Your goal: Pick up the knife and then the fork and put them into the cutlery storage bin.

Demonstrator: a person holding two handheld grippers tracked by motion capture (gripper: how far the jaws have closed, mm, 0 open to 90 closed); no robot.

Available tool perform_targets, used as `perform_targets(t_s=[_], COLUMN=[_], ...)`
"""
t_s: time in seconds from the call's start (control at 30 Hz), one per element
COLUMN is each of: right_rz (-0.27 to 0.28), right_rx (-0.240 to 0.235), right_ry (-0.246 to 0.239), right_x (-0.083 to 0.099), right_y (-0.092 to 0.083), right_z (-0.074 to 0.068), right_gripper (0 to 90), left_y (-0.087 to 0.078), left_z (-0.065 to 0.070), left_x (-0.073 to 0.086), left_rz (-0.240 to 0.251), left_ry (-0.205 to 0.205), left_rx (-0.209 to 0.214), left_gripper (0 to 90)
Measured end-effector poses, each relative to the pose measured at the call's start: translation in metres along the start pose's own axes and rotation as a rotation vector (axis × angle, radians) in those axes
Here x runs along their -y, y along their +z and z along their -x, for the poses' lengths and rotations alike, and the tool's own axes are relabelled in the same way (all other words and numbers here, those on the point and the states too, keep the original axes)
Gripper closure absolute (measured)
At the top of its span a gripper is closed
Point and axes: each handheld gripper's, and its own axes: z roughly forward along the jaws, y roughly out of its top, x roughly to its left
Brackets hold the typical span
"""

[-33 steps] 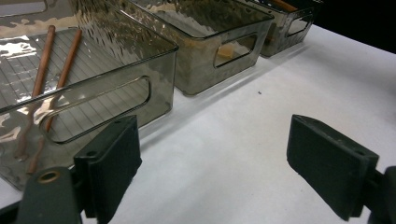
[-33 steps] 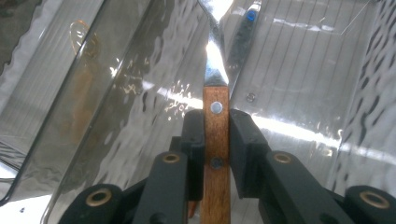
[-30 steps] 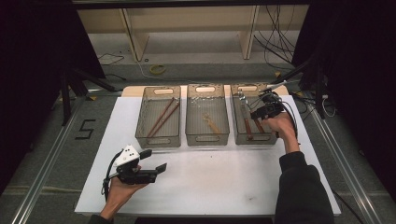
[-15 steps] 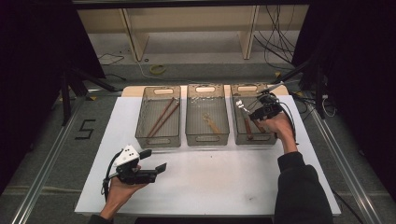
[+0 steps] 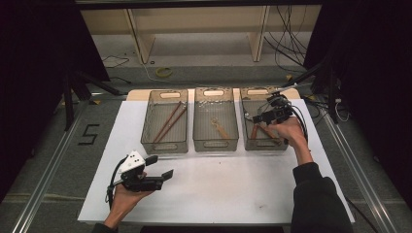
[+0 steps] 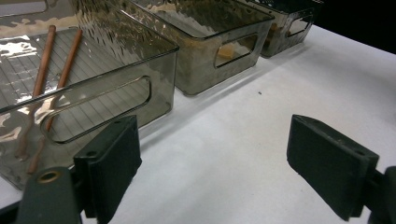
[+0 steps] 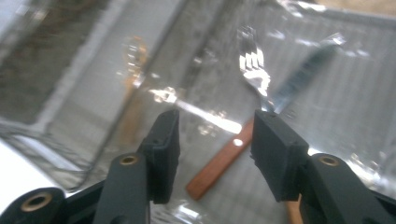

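Right gripper (image 5: 256,118) is held over the right-hand bin (image 5: 248,94), the landmark for what follows, and its jaws are seen partly spread, having just been opening. In the right gripper view (image 7: 215,140) nothing is pinched between the pads: a fork (image 7: 238,135) with a wooden handle is seen lying on the floor of that bin below the gap, clear of both pads, and a knife (image 7: 308,70) is seen lying beside it, its blade crossing behind the fork's neck. From the high view the fork and knife appear as reddish-brown handles (image 5: 260,131) inside the bin, under the gripper.

Just to the left of the right-hand bin, the middle bin (image 5: 215,144) is placed, with a small pale wooden utensil (image 5: 219,127) in it. Farther left, the left bin (image 5: 164,145) is set, holding two brown chopsticks (image 5: 169,123) laid side by side.

Well apart from the right-hand bin, toward the near left of the white table (image 5: 228,187), the left gripper (image 5: 159,167) is held low over the tabletop. Its jaws are spread wide in the left gripper view (image 6: 212,163), with bare table between them and nothing touched.
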Motion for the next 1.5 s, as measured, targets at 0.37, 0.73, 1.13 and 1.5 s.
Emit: perform_targets(t_s=[0.37, 0.73, 1.13, 1.5], right_rz=[0.101, 0.189, 0.257, 0.308], right_rx=[-0.073, -0.143, -0.187, -0.214], right_ry=[-0.098, -0.143, -0.158, -0.185], right_x=[0.022, 0.057, 0.085, 0.11], right_y=[-0.017, -0.029, -0.03, -0.031], right_z=[-0.037, -0.064, -0.079, -0.086], right_gripper=[38.7, 35.4, 31.8, 29.4], left_y=[0.001, 0.001, 0.003, 0.002], left_z=[0.0, 0.0, -0.001, 0.001], left_x=[0.0, 0.0, 0.0, 0.001], left_rz=[-0.003, -0.005, -0.007, -0.021], left_ry=[0.001, -0.002, -0.012, -0.003], left_rx=[0.003, 0.003, 0.01, 0.012], left_gripper=[16.9, 16.9, 16.9, 16.9])
